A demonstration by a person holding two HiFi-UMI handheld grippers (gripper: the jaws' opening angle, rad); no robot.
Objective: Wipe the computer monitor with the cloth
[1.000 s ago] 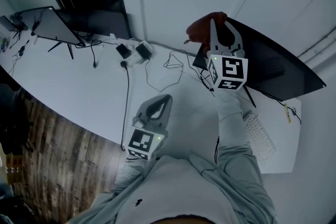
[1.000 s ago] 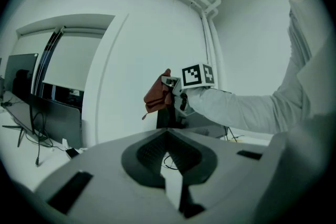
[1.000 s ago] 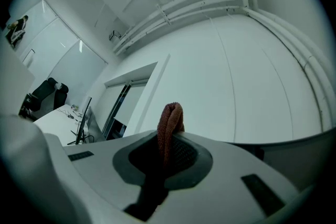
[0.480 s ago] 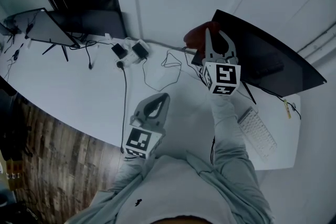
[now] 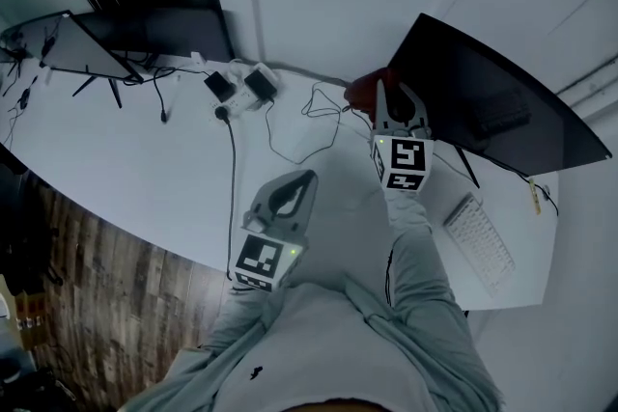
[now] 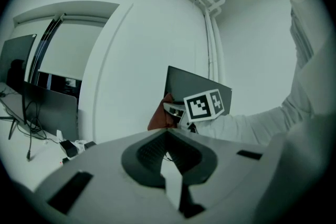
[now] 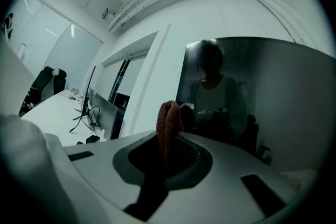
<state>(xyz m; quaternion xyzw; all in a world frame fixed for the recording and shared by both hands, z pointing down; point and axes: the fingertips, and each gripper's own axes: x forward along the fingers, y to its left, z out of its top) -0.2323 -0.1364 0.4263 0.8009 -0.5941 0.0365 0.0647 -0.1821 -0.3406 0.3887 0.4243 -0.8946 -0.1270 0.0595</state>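
Cloth point(image 7: 169, 124): reddish, folded, standing up from between the jaws of my right gripper point(image 5: 394, 96), which are clamped on it. Position of cloth: at the lower left corner of the monitor point(image 5: 492, 101), over the screen's left edge as seen from the right gripper view; whether it presses on the glass I cannot tell. Monitor: dark, switched off, tilted back, standing at the right end of the white desk point(image 5: 145, 159); its screen reflects a seated person in a light top. Right arm: light sleeve, stretched forward to the monitor. Left gripper point(image 5: 306, 178): held low over the near edge of the desk, in front of my chest and well apart from the monitor; jaws closed together with nothing between them, pointing towards the right gripper and the cloth. Keyboard point(image 5: 481, 241): white, on the desk just in front of the monitor, to the right of my right arm. Cables point(image 5: 309, 125): thin, looped loosely on the desk between the two monitors. Power adapters point(image 5: 241, 87): near the wall, left of the cables. Second monitor point(image 5: 82, 43): dark, at the far left end of the desk. Floor point(image 5: 87, 285): dark wood planks, beside the desk.
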